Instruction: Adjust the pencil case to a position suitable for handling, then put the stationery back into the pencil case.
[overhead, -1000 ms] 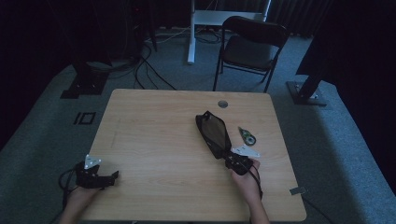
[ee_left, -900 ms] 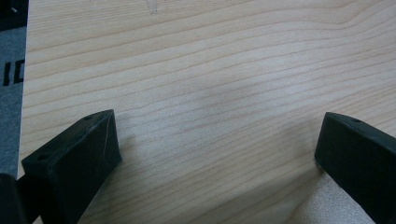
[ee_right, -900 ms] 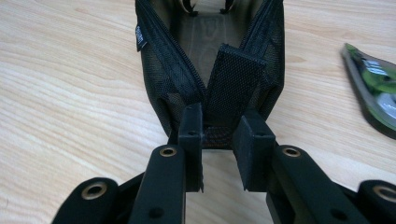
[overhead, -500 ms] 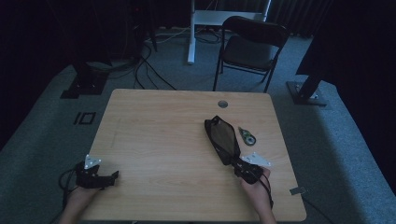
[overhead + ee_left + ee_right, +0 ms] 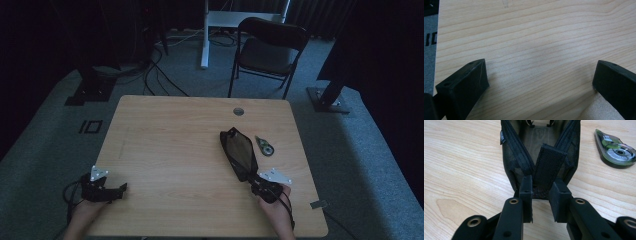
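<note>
While the high view shows the pouch [image 5: 239,153] shape, the right gripper view shows its unzipped, empty-looking inside. Right gripper [image 5: 543,192] pinches its end tab; tape roller [image 5: 616,149] just beside pouch. Left gripper [image 5: 539,75] jaws spread.

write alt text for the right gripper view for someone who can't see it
The right claw is shut on the end tab of an open black mesh zip pouch lying on a light wooden table. A green and clear plastic tape dispenser lies on the table, apart from the pouch, at the upper right.
</note>
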Demonstrator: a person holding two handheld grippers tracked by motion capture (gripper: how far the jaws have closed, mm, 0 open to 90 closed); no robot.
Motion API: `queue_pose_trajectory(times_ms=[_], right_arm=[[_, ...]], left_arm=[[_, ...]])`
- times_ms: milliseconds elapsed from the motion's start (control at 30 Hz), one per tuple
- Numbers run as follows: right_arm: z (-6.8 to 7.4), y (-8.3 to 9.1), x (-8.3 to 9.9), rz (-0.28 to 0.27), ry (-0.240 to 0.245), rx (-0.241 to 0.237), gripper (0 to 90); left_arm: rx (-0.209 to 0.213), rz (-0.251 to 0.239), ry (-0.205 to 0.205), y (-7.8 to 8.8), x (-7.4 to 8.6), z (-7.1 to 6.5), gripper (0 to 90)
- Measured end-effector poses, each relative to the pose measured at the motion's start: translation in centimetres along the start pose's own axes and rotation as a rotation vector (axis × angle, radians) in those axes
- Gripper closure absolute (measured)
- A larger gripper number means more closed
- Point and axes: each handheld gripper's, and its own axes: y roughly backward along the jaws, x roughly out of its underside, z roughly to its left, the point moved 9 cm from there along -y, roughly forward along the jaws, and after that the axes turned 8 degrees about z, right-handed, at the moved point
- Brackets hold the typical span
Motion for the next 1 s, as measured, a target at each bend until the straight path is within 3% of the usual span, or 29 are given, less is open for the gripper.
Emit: queue_pose_trajectory(times_ms=[167,500,667,1000], right_arm=[[-0.2,0.1,-0.1,0.002,0.003,0.021,63.2],[0.2,1.3,-1.5,-0.040,-0.006,-0.052,43.9],[0.1,1.9,-2.2,-0.059,0.002,-0.059,41.4],[-1.7,3.1,-4.2,-0.114,-0.003,-0.061,36.1]], left_arm=[[0.000,0.000,0.000,0.0,0.0,0.0,0.0],[0.000,0.000,0.000,0.0,0.0,0.0,0.0],[0.000,0.000,0.000,0.0,0.0,0.0,0.0],[0.000,0.000,0.000,0.0,0.0,0.0,0.0]])
